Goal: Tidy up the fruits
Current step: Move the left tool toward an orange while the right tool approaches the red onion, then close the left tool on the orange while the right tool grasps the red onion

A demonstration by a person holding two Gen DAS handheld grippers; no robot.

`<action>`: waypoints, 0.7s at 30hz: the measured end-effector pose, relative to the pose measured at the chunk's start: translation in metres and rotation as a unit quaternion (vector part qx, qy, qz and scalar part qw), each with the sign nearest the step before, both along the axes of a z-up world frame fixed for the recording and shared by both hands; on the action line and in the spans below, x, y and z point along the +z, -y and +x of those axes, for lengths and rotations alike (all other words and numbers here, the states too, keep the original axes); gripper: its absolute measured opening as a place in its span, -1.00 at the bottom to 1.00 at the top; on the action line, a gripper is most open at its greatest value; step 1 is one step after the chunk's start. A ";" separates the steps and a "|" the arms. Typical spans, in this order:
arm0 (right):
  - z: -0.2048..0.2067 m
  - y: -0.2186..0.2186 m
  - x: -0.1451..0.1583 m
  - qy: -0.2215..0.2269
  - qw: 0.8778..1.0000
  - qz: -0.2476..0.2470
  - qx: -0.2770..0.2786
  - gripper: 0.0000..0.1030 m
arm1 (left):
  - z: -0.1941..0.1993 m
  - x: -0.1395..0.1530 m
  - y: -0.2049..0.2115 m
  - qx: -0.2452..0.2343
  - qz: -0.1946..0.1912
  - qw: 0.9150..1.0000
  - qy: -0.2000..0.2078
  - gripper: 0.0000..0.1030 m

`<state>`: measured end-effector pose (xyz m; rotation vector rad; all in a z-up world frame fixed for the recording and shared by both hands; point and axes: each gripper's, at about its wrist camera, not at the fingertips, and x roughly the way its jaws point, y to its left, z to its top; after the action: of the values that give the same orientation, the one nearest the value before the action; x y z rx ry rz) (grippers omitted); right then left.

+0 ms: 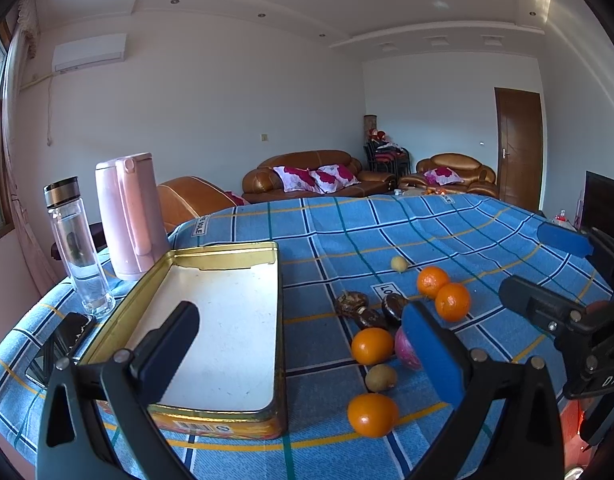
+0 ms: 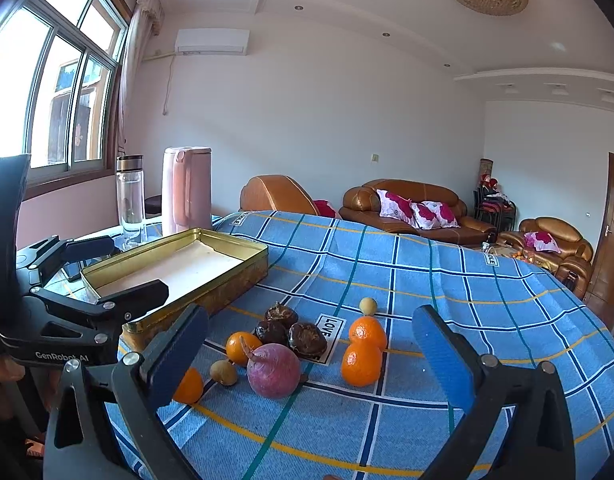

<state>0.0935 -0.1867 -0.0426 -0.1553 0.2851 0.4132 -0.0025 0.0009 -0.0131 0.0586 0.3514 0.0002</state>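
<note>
Blue checked cloth [image 1: 387, 224] covers the table, with brown sofas [image 1: 307, 172] and a wooden door [image 1: 519, 148] against the far walls of a pale room. Furthest left of the left tongs [image 1: 307, 344] stand a clear bottle [image 1: 77, 248] and a pink kettle [image 1: 129, 216], with a dark phone [image 1: 69, 334] lying beside the bottle. Between and ahead of the left tongs' fingers sits a gold tin [image 1: 223, 316], its white bottom bare; these tongs are spread wide and grip nothing. Just right of the tin, near the left tongs' blue-padded finger, lie the fruits: three dark wrinkled ones [image 2: 291, 330] clustered together, two oranges [image 1: 373, 346] close to the tin's right wall, a small brown fruit [image 1: 381, 378] between them, and a purple onion [image 2: 274, 371] partly hidden by that finger. Further right, two more oranges [image 2: 363, 350] touch each other, with a small pale yellow fruit [image 2: 368, 305] beyond them. All of this lies on the cloth between the spread fingers of the right tongs [image 2: 311, 354], which also hold nothing and hover above the cloth.
</note>
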 end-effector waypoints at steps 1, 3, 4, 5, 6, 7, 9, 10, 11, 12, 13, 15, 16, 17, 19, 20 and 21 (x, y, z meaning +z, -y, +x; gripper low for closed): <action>0.000 0.000 0.000 0.000 1.000 0.000 0.000 0.98 | 0.000 0.000 0.000 0.000 0.000 1.000 0.000 1.00; 0.001 0.000 -0.002 -0.002 1.000 0.000 -0.002 0.98 | 0.000 -0.001 0.001 -0.001 0.000 1.000 -0.001 1.00; 0.001 0.001 -0.002 -0.002 1.000 0.001 -0.002 0.98 | 0.000 -0.001 0.001 -0.001 0.001 1.000 -0.002 1.00; 0.002 0.001 -0.003 -0.004 1.000 0.001 -0.003 0.98 | 0.000 -0.002 0.002 -0.001 0.001 1.000 -0.003 1.00; 0.002 0.001 -0.004 -0.005 1.000 0.001 -0.003 0.98 | 0.000 -0.003 0.002 -0.002 0.001 1.000 -0.004 1.00; 0.003 0.002 -0.005 -0.006 1.000 0.002 -0.004 0.98 | 0.001 -0.004 0.003 -0.004 0.001 1.000 -0.006 1.00; 0.004 0.003 -0.007 -0.007 1.000 0.001 -0.007 0.98 | 0.001 -0.007 0.006 -0.007 0.003 1.000 -0.009 1.00; 0.005 0.004 -0.008 -0.009 1.000 0.000 -0.008 0.98 | 0.002 -0.008 0.007 -0.010 0.004 1.000 -0.010 1.00; 0.006 0.004 -0.010 -0.011 1.000 0.000 -0.009 0.98 | 0.002 -0.009 0.008 -0.012 0.005 1.000 -0.011 1.00; 0.007 0.006 -0.012 -0.014 1.000 -0.001 -0.011 0.98 | 0.002 -0.011 0.010 -0.014 0.005 1.000 -0.013 1.00; 0.008 0.007 -0.013 -0.017 1.000 -0.001 -0.012 0.98 | 0.004 -0.013 0.011 -0.018 0.004 1.000 -0.017 1.00; 0.011 0.011 -0.019 -0.023 1.000 -0.003 -0.018 0.98 | 0.005 -0.018 0.014 -0.022 0.006 0.999 -0.022 1.00; 0.012 0.013 -0.021 -0.025 0.999 -0.003 -0.020 0.98 | 0.006 -0.021 0.015 -0.024 0.007 0.999 -0.026 1.00; 0.013 0.014 -0.024 -0.029 0.999 -0.004 -0.024 0.98 | 0.006 -0.023 0.017 -0.028 0.007 0.999 -0.029 1.00; 0.016 0.019 -0.030 -0.037 0.999 -0.002 -0.029 0.98 | 0.007 -0.028 0.021 -0.034 0.010 0.999 -0.034 1.00; 0.017 0.022 -0.032 -0.042 0.999 0.001 -0.032 0.98 | 0.006 -0.030 0.023 -0.038 0.011 0.999 -0.036 1.00; 0.018 0.025 -0.034 -0.045 0.998 0.003 -0.035 0.98 | 0.006 -0.032 0.026 -0.043 0.012 0.998 -0.038 0.99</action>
<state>0.1119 -0.2119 -0.0763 -0.1199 0.3757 0.3517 0.0035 -0.0252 -0.0453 0.0985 0.4240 -0.0839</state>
